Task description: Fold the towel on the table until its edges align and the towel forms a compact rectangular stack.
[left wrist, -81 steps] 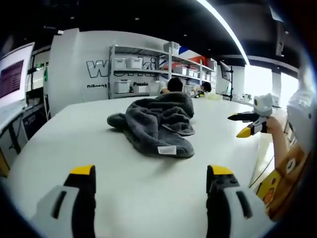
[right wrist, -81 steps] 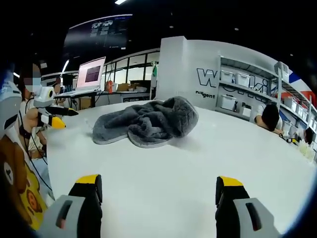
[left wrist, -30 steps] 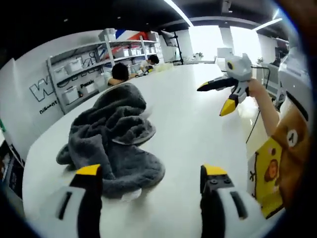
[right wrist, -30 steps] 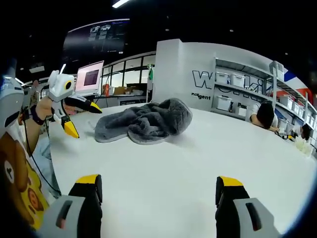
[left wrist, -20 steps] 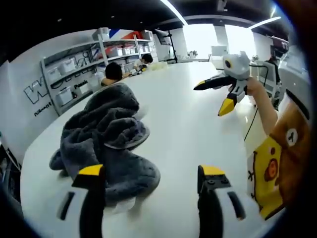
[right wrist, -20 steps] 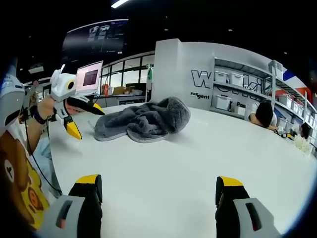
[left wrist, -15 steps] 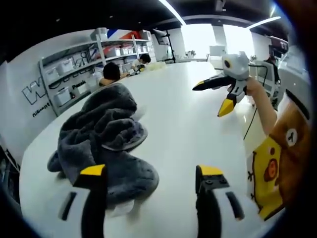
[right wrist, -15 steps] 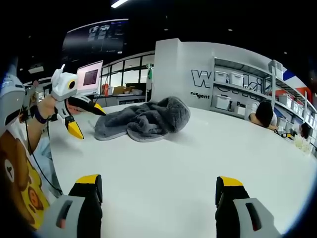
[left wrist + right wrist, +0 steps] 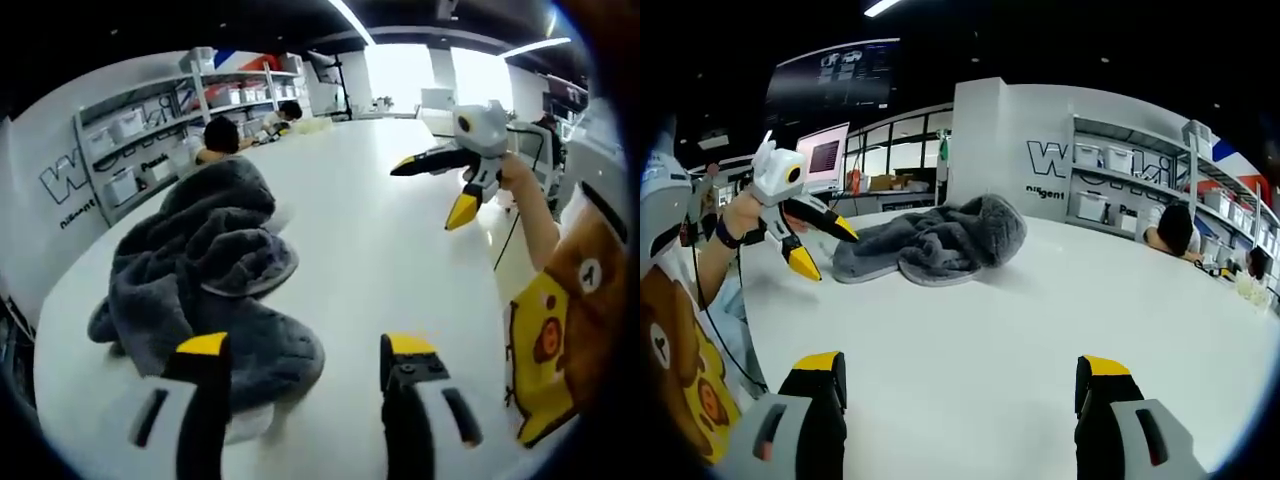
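A grey towel (image 9: 205,270) lies crumpled in a loose heap on a white table (image 9: 370,250). In the left gripper view it spreads from about nine o'clock up toward eleven o'clock, and its nearest fold reaches down between that view's two jaws. A small white tag (image 9: 245,425) sticks out from under this near edge, just beside the left-hand jaw. The left gripper (image 9: 305,350) has its yellow-tipped jaws spread apart; the towel edge sits at the left-hand jaw tip, but whether the two touch cannot be told.

At two o'clock in the same view, the right gripper (image 9: 440,185) is held by a hand (image 9: 515,175) above the table, its jaws parted and pinching nothing, well apart from the towel.

In the right gripper view the towel (image 9: 930,245) sits at about eleven o'clock, on the far part of the table (image 9: 1040,330). The right gripper (image 9: 952,372) shows its own jaws spread wide over bare tabletop, well short of the towel. At nine o'clock the left gripper (image 9: 825,248) appears with its jaws parted; its upper tip points at the towel's near edge, close beside it.

Behind the table stand shelves (image 9: 1140,190) with white bins, and a person (image 9: 1175,235) leans on the table at three o'clock. A lit screen (image 9: 825,155) stands at ten o'clock.
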